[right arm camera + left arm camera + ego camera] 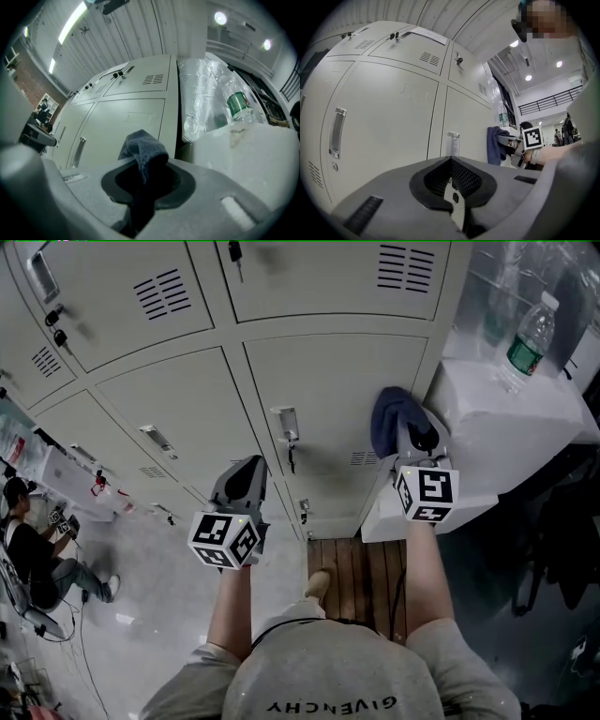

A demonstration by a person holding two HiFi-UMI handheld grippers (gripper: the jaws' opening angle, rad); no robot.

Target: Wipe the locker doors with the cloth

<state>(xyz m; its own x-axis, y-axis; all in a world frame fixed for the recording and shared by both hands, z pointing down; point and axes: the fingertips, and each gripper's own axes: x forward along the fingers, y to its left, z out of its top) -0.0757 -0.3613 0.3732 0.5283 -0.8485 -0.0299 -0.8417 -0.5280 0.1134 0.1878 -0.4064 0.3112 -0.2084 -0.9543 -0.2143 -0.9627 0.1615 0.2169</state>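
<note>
Right gripper point(143, 183) jaws clamped on the dark blue cloth point(143, 149), its bunched free end standing past the tips toward 12 o'clock, long axis along the jaws, close to a lower locker door point(328, 381); left gripper point(451, 169), at 8 o'clock from it, jaws together, empty.

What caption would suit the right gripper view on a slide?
Right gripper clamping a blue cloth before grey locker doors, water bottle at right.
</note>
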